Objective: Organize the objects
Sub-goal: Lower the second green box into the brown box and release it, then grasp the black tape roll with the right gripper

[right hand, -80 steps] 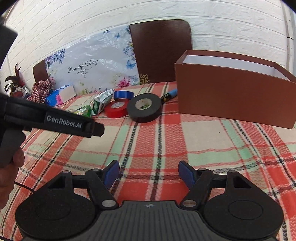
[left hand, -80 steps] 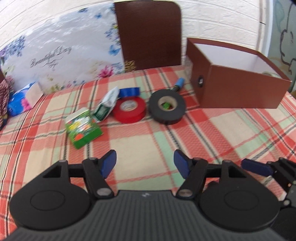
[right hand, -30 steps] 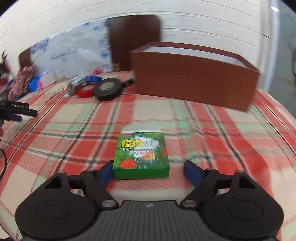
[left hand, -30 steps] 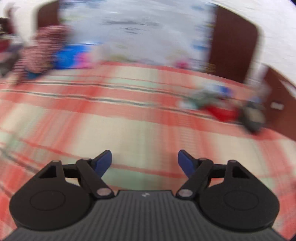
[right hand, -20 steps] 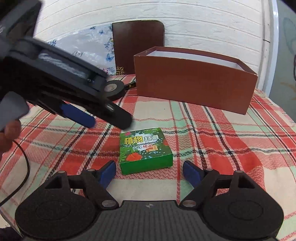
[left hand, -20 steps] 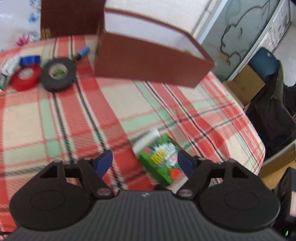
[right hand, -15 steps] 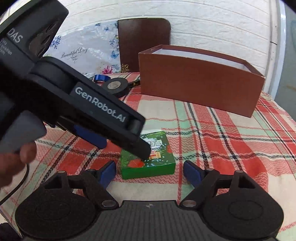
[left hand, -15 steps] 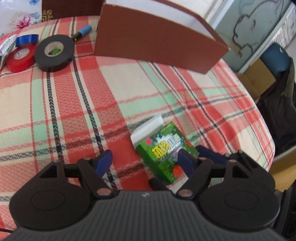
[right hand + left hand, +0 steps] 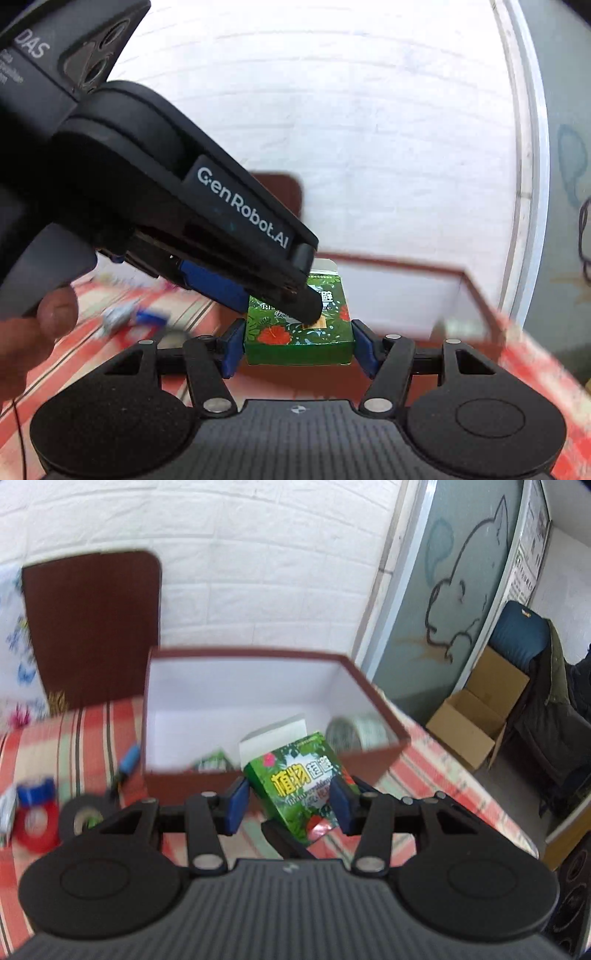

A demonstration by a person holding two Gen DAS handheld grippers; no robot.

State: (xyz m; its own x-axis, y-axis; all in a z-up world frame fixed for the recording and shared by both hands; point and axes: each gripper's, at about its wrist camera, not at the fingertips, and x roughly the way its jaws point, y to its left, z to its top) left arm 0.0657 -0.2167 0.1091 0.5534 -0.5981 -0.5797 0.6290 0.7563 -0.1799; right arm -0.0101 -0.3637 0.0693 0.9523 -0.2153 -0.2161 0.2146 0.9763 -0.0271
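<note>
brown box near wall straight ahead, open top free, tape roll inside right corner, left tool crossing right view

Green packet: bright green with a leaf print, red flowers, yellow and white lettering, a white flap on top.
Box: reddish-brown outside, plain white inside.
Tablecloth: plaid of red, cream and pale green, crossed by thin dark lines.
Tape rolls: one black, one red, one blue.
Board: dark brown, leaning on a white brick wall.
Left gripper: black body, blue pads.
Right gripper: black as well, blue pads again.
Door panel: grey-green, a cartoon outline drawn in dark line.
</note>
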